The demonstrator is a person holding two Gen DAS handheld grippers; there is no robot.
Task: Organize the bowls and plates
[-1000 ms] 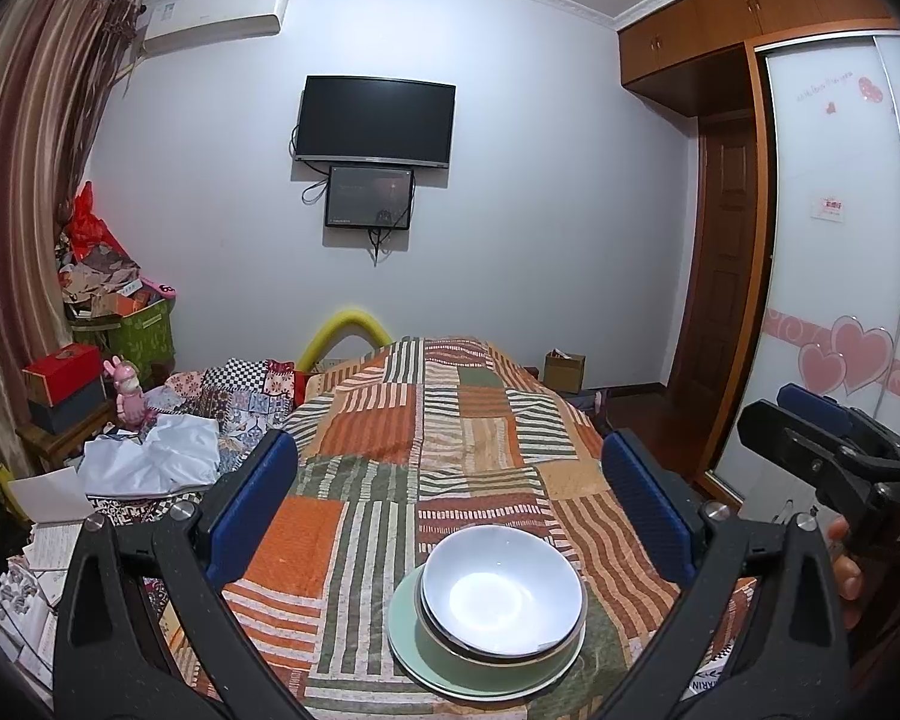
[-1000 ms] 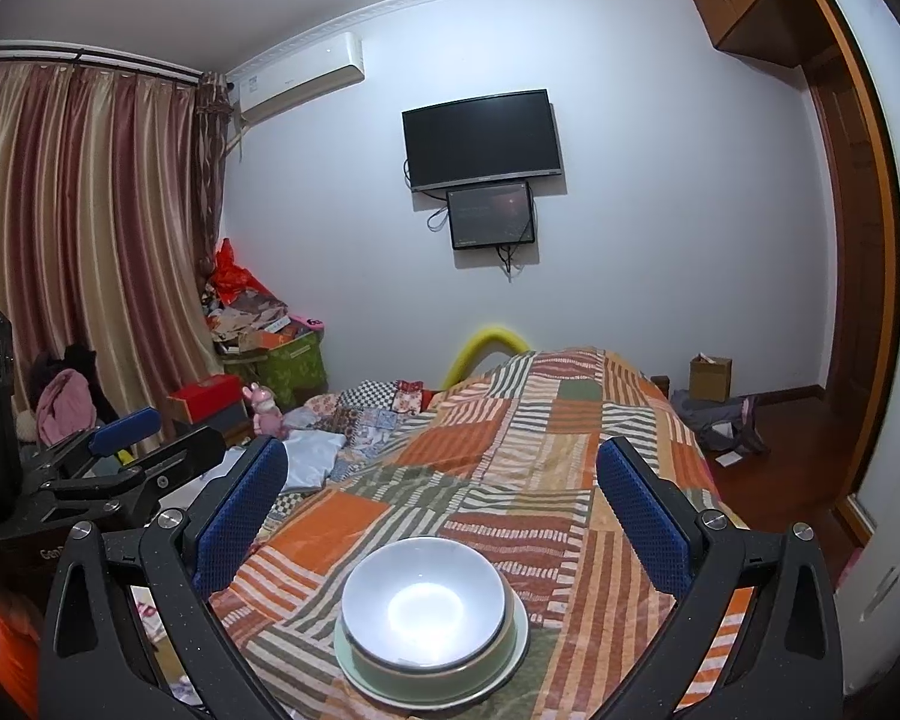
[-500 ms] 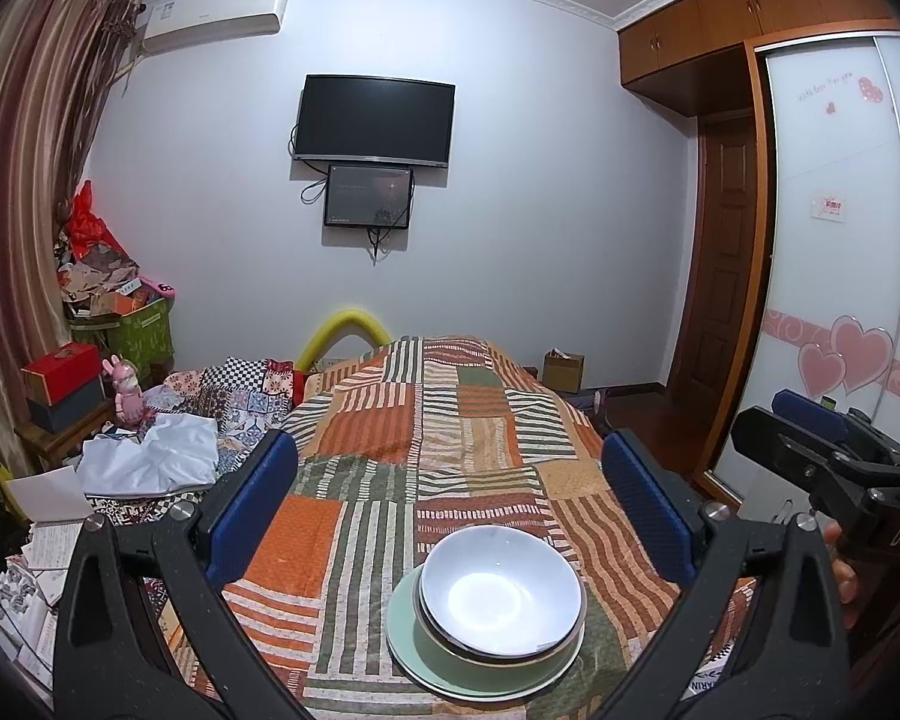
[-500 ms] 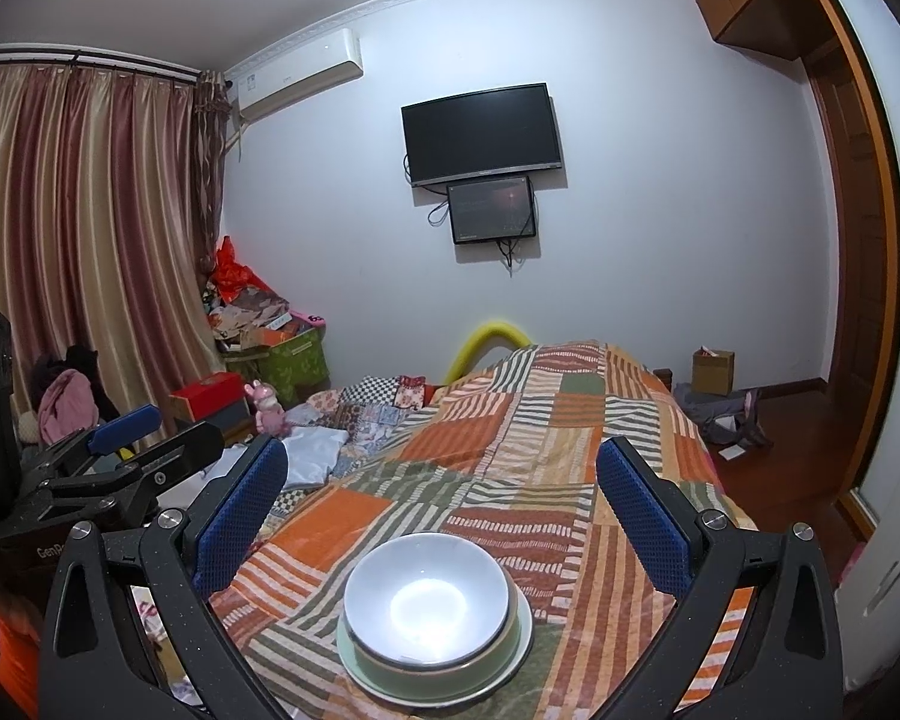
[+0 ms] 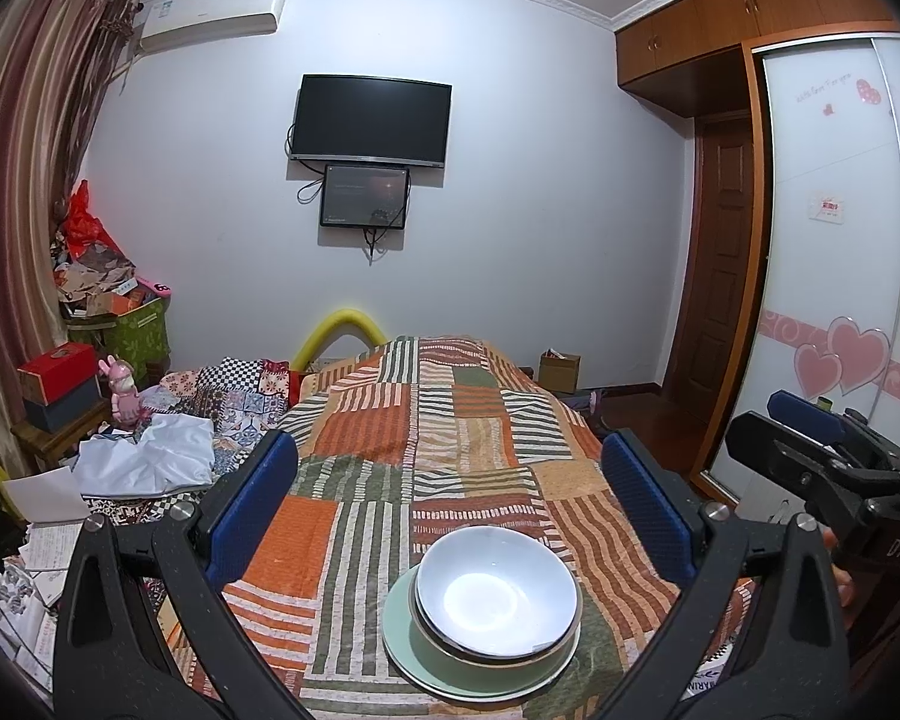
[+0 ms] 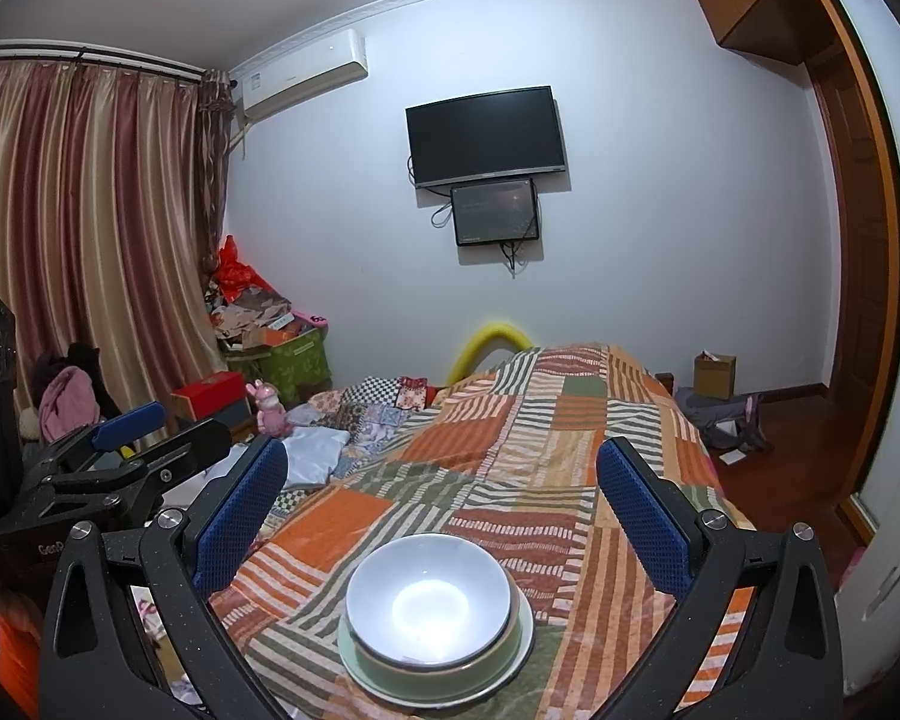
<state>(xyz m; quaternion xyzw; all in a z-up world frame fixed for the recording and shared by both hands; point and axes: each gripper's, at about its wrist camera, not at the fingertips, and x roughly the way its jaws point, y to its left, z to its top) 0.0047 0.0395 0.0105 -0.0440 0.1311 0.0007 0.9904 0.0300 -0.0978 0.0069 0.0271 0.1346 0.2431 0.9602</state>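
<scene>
1. The left hand-held gripper (image 5: 450,498) and the right hand-held gripper (image 6: 441,495) both have their fingers wide apart and hold nothing.
2. The white bowl (image 5: 497,591) sits nested on the green plate (image 5: 414,654), near the bed's (image 5: 450,420) near edge.
3. I think the soft quilt (image 6: 570,450) may let the stack tip when it is lifted.

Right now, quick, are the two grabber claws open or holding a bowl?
Left gripper: open, holding nothing.
Right gripper: open, holding nothing; the bowls sit untouched.
</scene>
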